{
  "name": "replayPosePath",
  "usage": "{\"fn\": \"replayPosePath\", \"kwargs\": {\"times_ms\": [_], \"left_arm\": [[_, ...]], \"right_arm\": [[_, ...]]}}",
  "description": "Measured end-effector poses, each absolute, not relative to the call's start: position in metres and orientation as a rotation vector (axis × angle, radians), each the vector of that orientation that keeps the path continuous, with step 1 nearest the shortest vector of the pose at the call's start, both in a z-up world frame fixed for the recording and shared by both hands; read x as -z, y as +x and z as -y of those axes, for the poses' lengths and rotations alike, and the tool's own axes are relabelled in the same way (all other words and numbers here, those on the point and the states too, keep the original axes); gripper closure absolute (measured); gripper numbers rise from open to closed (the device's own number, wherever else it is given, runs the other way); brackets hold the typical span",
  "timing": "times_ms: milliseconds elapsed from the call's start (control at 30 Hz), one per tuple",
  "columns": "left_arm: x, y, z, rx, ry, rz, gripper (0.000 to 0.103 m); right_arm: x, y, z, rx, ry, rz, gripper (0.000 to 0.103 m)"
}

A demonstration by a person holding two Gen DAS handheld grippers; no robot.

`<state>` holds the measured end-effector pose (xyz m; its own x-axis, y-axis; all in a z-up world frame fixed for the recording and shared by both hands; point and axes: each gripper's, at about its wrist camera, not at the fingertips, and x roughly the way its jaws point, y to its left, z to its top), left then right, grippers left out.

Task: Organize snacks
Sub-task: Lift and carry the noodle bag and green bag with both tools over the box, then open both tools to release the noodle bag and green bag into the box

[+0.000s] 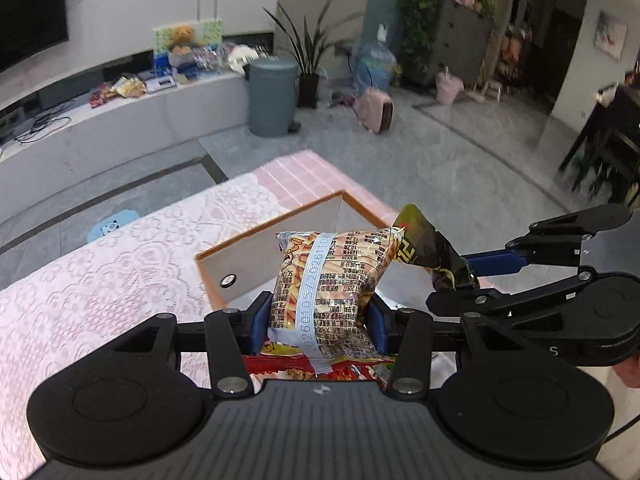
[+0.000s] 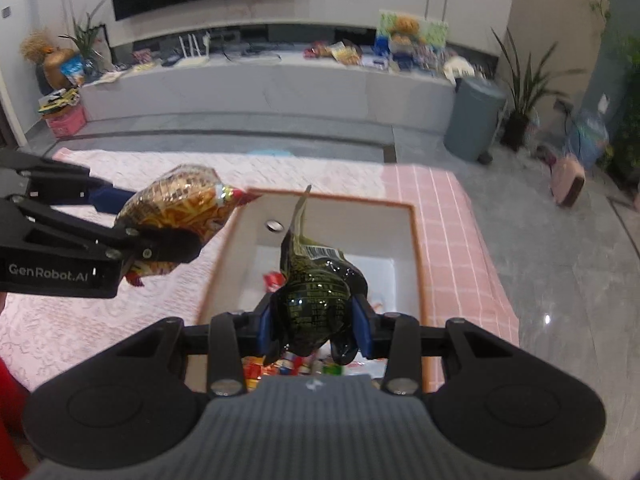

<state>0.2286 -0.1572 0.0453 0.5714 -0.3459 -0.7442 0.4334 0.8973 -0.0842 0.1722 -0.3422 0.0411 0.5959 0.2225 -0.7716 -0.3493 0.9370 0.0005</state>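
The left gripper (image 1: 320, 312) is clenched on a tan snack bag (image 1: 328, 280), held above the near end of the white box (image 2: 400, 216) on the pink-covered desk (image 1: 100, 272). The right gripper (image 2: 314, 320) grasps a dark green packet (image 2: 316, 292) over the same box. Both look light, soft and puffy, with slick crinkly film; a hold across the middle seems safest, squeezing gently so the contents do not crush.
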Motion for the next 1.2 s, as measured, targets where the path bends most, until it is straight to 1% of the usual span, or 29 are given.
{"fn": "replayPosePath", "kwargs": {"times_ms": [300, 667, 867, 1000, 1200], "left_arm": [[0.019, 0.291, 0.187, 0.459, 0.365, -0.972, 0.048], [0.063, 0.309, 0.215, 0.517, 0.735, -0.96, 0.048], [0.081, 0.316, 0.219, 0.523, 0.803, -0.981, 0.048], [0.087, 0.314, 0.22, 0.53, 0.838, -0.965, 0.047], [0.095, 0.307, 0.224, 0.54, 0.905, -0.944, 0.044]], "right_arm": [[0.017, 0.239, 0.36, -0.303, -0.08, -0.978, 0.065], [0.065, 0.297, 0.354, -0.307, 0.033, -1.046, 0.065], [0.077, 0.309, 0.338, -0.323, 0.015, -1.052, 0.064], [0.085, 0.313, 0.331, -0.313, -0.017, -1.059, 0.064], [0.095, 0.317, 0.328, -0.305, -0.029, -1.08, 0.064]]}}
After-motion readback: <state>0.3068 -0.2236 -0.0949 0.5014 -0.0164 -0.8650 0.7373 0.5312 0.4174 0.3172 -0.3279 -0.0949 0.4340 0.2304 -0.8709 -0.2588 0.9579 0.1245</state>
